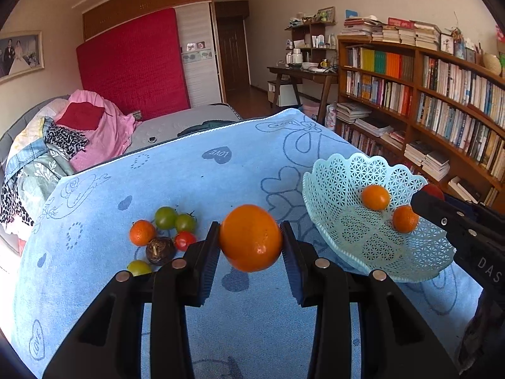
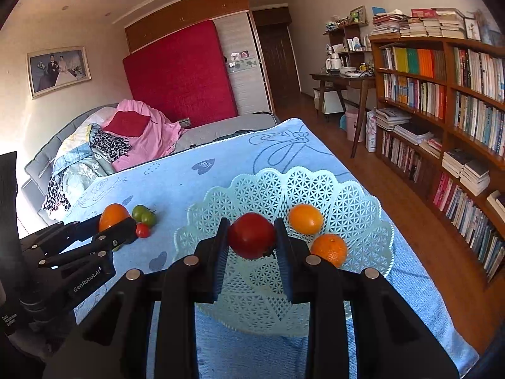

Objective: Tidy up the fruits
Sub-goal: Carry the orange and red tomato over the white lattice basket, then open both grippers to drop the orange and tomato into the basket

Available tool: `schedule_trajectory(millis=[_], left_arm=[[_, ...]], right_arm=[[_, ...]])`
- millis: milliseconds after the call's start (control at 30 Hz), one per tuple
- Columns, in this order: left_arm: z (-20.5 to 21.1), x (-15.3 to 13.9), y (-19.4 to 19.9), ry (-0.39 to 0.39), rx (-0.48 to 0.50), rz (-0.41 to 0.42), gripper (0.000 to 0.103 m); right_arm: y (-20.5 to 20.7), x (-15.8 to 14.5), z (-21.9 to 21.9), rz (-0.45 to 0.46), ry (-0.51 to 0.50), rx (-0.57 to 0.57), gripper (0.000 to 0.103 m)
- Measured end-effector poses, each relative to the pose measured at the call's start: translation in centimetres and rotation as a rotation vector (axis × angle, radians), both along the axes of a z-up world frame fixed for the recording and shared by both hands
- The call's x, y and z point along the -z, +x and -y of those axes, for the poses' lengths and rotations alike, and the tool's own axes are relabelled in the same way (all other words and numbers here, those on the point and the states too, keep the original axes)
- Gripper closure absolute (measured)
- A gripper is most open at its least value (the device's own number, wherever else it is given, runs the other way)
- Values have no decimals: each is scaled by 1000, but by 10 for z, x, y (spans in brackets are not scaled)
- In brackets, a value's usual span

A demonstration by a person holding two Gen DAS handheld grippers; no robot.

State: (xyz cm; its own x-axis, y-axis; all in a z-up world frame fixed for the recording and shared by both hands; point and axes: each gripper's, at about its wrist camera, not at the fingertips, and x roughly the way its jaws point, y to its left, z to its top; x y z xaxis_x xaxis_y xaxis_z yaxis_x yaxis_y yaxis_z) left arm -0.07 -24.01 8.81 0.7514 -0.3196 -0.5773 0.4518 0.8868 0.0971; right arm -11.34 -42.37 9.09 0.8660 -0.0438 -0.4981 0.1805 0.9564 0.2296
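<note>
Orange [image 1: 251, 237] clamped between left jaws; red tomato [image 2: 252, 235], probably, between right jaws.

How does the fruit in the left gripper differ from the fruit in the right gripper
The orange in the left gripper is orange and the larger of the two; the tomato in the right gripper is deep red and smaller. The orange hangs over the blue cloth, short of the basket; the tomato is already over the basket. Both are round, lifted and clamped between black pads.

bed [image 1: 176, 123] left | red mattress [image 1: 132, 66] against wall | bookshelf [image 1: 426, 94] right | wooden floor [image 2: 378, 170]
</note>
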Motion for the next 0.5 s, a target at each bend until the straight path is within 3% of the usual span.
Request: schedule_trajectory(millis=[500], left_arm=[[44, -2, -5, -56, 142, -45, 64]], right_arm=[[-5, 5, 33, -18, 48, 68, 74]])
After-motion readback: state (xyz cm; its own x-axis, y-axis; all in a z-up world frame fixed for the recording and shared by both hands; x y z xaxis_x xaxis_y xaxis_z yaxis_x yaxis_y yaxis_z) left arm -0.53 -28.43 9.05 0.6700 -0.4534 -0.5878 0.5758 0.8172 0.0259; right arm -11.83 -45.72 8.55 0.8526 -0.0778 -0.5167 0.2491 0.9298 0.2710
